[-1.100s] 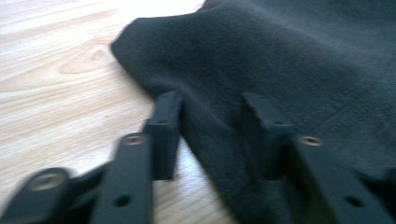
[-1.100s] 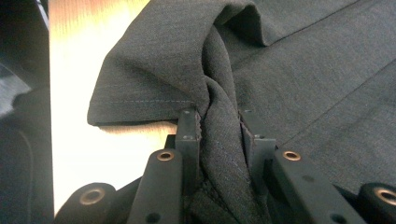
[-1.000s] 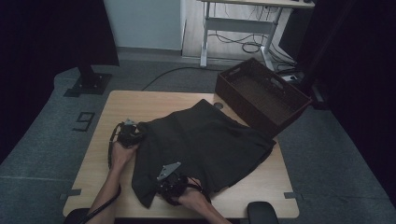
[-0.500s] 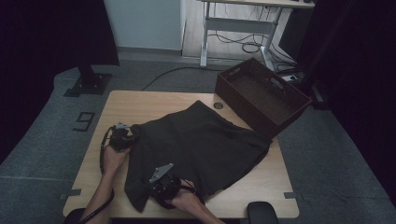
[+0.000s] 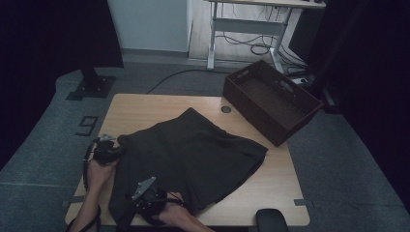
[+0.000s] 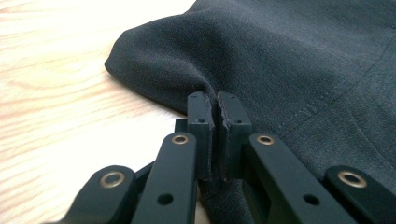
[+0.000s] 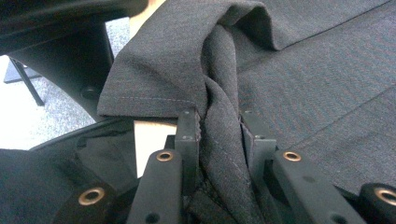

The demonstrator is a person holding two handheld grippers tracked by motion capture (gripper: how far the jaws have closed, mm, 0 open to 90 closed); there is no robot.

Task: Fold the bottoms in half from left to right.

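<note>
A dark grey garment (image 5: pixel 193 154) lies spread across the middle of the wooden table (image 5: pixel 145 108). My left gripper (image 5: pixel 113 151) is at the garment's left corner, shut on a thin fold of the cloth (image 6: pixel 280 70); its pads (image 6: pixel 201 112) meet with the fabric pinched between them. My right gripper (image 5: pixel 140 200) is at the near edge of the table, shut on a thick bunched fold of the same garment (image 7: pixel 303 70), which rises between its pads (image 7: pixel 187 126). A hemmed corner (image 7: pixel 149 88) hangs past the table's edge in the right gripper view.
A dark woven basket (image 5: pixel 270 99) stands at the table's far right corner. A round grommet (image 5: pixel 226 109) sits in the tabletop near it. A black stand base (image 5: pixel 89 87) and a desk frame (image 5: pixel 241 29) stand on the floor beyond.
Both grippers have pulled the garment toward the left and the near edge. The cloth's left corner now lies closer to the table's left side.
</note>
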